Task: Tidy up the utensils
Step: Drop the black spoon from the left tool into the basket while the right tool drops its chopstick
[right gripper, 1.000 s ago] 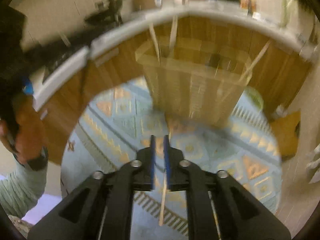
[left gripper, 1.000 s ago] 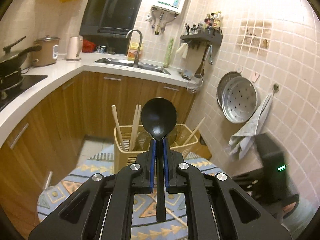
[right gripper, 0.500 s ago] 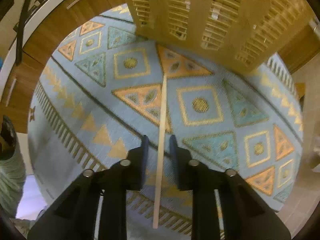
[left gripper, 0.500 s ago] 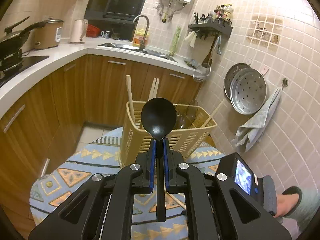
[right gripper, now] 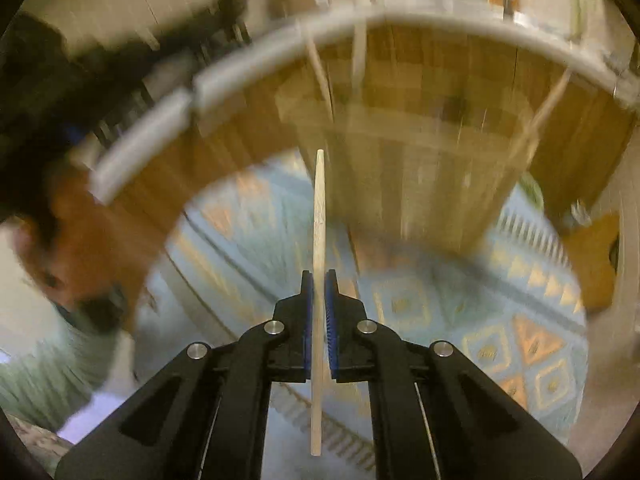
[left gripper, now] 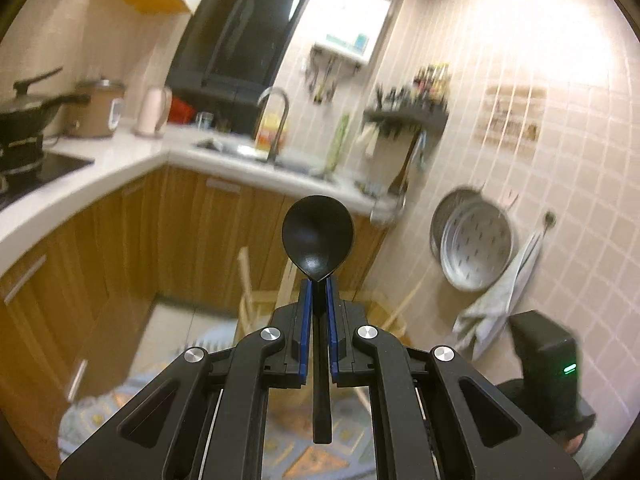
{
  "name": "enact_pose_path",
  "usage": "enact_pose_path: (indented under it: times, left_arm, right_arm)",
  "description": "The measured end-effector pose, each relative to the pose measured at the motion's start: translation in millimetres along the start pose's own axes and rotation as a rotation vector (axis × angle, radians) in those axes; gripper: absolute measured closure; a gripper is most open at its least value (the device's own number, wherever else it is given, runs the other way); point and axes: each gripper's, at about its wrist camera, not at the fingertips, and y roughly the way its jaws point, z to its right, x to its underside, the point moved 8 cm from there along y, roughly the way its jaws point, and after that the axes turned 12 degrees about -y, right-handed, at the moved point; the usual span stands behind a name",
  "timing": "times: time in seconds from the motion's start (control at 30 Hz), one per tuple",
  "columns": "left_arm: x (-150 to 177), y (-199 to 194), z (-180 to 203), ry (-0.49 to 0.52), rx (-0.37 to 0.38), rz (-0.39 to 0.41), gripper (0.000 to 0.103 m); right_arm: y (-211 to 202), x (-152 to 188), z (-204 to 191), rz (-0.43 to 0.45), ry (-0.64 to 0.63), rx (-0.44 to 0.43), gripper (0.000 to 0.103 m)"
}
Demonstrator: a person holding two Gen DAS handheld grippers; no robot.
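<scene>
My left gripper (left gripper: 318,284) is shut on a black spoon (left gripper: 318,232), bowl up and handle hanging down between the fingers, held high above the floor. Below and beyond it stands the tan slotted utensil basket (left gripper: 260,300) with wooden utensils sticking out. My right gripper (right gripper: 319,280) is shut on a wooden chopstick (right gripper: 319,208), which points forward toward the basket (right gripper: 408,168). The basket stands on the patterned rug (right gripper: 500,312) and looks blurred by motion.
Wooden cabinets (left gripper: 120,240) and a white countertop (left gripper: 120,160) with sink, kettle and rice cooker run along the left and back. Steamer trays (left gripper: 476,248) and a towel hang on the tiled right wall. The other hand and gripper show at left in the right wrist view (right gripper: 80,240).
My right gripper closed on the chopstick that lay on the rug and lifted it, tilting up toward the basket. My left gripper rose and tilted up with the spoon still held.
</scene>
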Motion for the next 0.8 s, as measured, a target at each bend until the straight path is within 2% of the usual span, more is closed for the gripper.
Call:
enact_pose_path:
  times: [0.1, 0.23, 0.33, 0.4, 0.5, 0.67, 0.8]
  left_arm:
    - [-17.1, 1.7, 14.5, 0.012, 0.012, 0.105, 0.098]
    - [-31.6, 14.4, 25.9, 0.047, -0.013, 0.23, 0.098]
    - [-35.1, 26.8, 24.5, 0.066, -0.04, 0.285, 0.098]
    - [-31.6, 39.5, 20.8, 0.083, -0.066, 0.304, 0.098]
    - [-24.6, 54.2, 13.2, 0.11, -0.103, 0.322, 0.098]
    - [-15.9, 67.7, -0.8, 0.126, -0.141, 0.345, 0.098]
    - [-6.4, 79.1, -11.6, 0.13, -0.179, 0.322, 0.098]
  right_arm:
    - [-33.8, -39.0, 12.7, 0.192, 0.0, 0.07, 0.098]
    - [-55.3, -75.5, 26.8, 0.363, 0.016, 0.155, 0.099]
    - [-62.9, -95.1, 39.7, 0.472, 0.042, 0.224, 0.099]
    - [-63.5, -106.8, 46.4, 0.554, 0.039, 0.299, 0.099]
    - [-60.1, -113.3, 56.0, 0.625, 0.028, 0.398, 0.099]
    - [-34.8, -118.0, 77.5, 0.652, 0.057, 0.425, 0.099]
    - [-14.4, -108.7, 80.0, 0.653, 0.063, 0.452, 0.099]
